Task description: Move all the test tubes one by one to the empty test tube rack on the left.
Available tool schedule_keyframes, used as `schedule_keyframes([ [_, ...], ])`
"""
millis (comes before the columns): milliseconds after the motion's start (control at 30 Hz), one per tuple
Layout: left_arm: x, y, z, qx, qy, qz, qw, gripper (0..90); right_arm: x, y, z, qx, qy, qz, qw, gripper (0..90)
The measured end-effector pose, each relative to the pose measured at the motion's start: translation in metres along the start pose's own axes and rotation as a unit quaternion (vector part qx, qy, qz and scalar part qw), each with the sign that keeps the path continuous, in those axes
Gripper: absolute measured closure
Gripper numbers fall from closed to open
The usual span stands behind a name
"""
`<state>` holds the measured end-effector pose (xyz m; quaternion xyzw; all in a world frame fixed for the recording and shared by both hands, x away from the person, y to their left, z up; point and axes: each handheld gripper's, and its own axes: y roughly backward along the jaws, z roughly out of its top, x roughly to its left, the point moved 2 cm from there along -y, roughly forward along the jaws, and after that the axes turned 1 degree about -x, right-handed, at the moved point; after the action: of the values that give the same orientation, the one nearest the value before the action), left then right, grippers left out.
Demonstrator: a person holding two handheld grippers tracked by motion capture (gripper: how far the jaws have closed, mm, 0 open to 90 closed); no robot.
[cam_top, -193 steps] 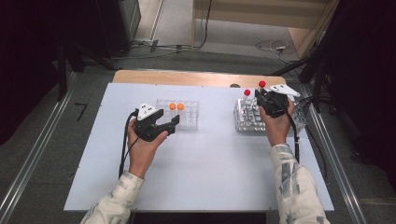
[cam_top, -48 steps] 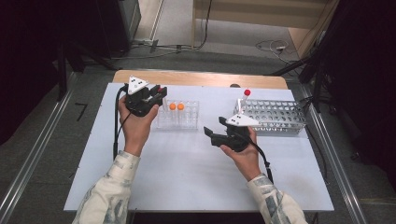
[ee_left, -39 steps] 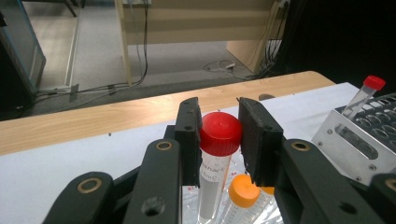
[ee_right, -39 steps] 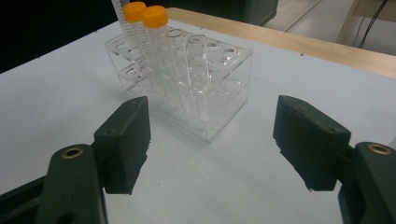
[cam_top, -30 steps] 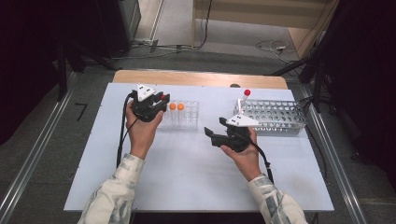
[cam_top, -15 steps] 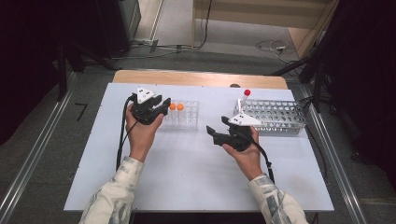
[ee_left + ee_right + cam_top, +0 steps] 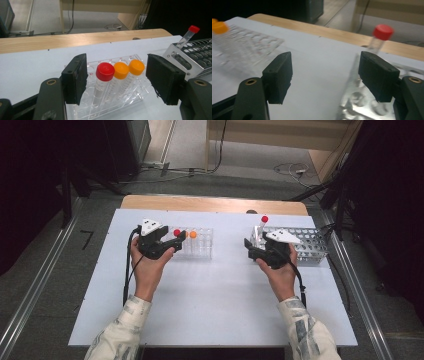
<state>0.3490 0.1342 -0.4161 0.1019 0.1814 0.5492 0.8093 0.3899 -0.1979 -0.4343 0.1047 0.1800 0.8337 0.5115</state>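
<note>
Left tongs [image 7: 117, 82] just opened, red-capped tube [image 7: 103, 80] released in clear rack [image 7: 135, 98] | right tongs [image 7: 325, 77] open, empty | tube light, slippery: grip below cap.

I am wearing pale patterned sleeves [image 7: 119, 336]; my left gripper [image 7: 170, 244] and right gripper [image 7: 251, 248] are showing black bodies, grey three-cornered plates, brass-ringed screw holes, trailing black cables.

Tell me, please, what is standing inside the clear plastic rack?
The clear plastic rack holds three capped tubes in a row: a red-capped tube and two orange-capped tubes. Its other wells look empty; some are hidden behind the left gripper.
</note>
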Motion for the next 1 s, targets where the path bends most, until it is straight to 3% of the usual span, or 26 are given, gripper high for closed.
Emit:
schedule_keyframes([
  [133, -0.001, 0.001, -0.001, -0.001, 0.0, -0.003, 1.0, 34.2, -0.016, -0.011, -0.001, 0.007, -0.013, -0.025, 0.9996, 26.6],
  [300, -0.002, 0.003, -0.001, -0.001, -0.001, -0.008, 1.0, 34.2, -0.026, -0.025, -0.002, 0.022, -0.009, -0.041, 0.9989, 28.9],
  [667, -0.002, 0.004, 0.0, -0.005, 0.002, -0.012, 0.9999, 34.2, -0.039, -0.052, 0.004, 0.035, -0.016, -0.049, 0.9981, 42.0],
  [767, -0.002, 0.004, -0.001, -0.003, 0.001, -0.014, 0.9999, 34.2, -0.043, -0.055, 0.003, 0.035, -0.027, -0.05, 0.9978, 47.3],
  [1000, -0.003, 0.003, -0.001, -0.003, 0.0, -0.018, 0.9998, 34.3, -0.044, -0.061, 0.006, 0.037, -0.024, -0.048, 0.9979, 55.1],
])
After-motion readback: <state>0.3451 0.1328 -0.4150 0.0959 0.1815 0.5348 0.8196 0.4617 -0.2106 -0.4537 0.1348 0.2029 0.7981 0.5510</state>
